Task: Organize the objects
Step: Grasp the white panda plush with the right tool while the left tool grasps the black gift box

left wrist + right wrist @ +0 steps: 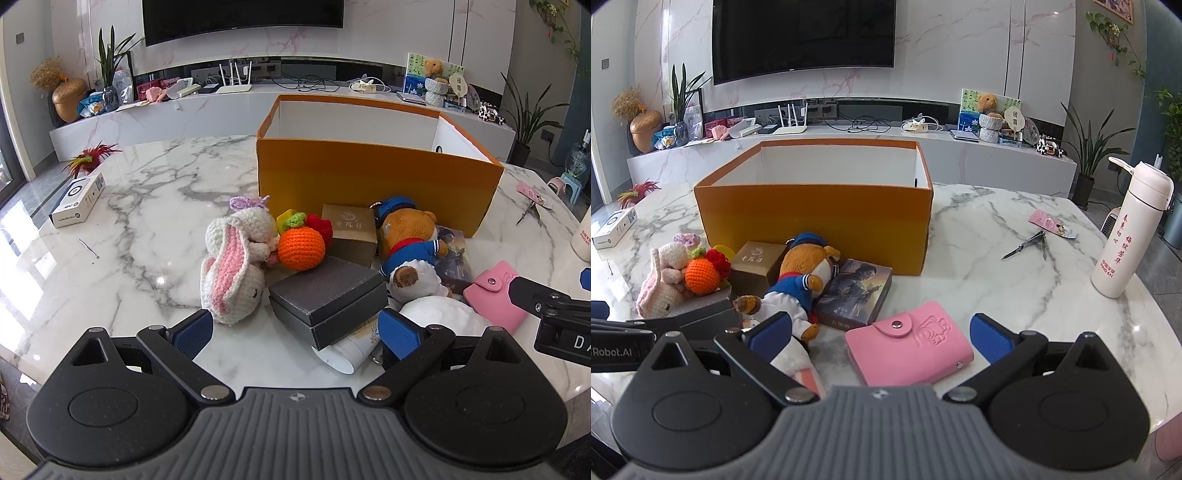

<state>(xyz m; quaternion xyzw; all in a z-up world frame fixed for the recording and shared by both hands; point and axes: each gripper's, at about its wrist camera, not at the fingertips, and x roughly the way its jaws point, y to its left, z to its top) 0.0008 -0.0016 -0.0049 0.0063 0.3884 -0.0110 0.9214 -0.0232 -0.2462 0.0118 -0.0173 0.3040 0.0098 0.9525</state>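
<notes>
An open orange box [369, 184] [812, 218] stands on the marble table. In front of it lie a crochet bunny [232, 269] [665, 284], a crochet orange [301, 249] [701, 275], a tan box [349, 229] [755, 264], a dark grey box [327, 295] [701, 314], a teddy bear in blue [410, 243] [801, 277], a picture card box [855, 291] and a pink wallet [908, 341] [495, 295]. My left gripper [295, 332] is open, its jaws either side of the grey box. My right gripper [882, 334] is open around the pink wallet.
A white bottle [1126, 236] stands at the right, with nail clippers [1030, 243] and a pink card [1049, 223] near it. A small white box [77, 199] and a red-green plant [90, 158] are at the far left. A TV shelf lies behind.
</notes>
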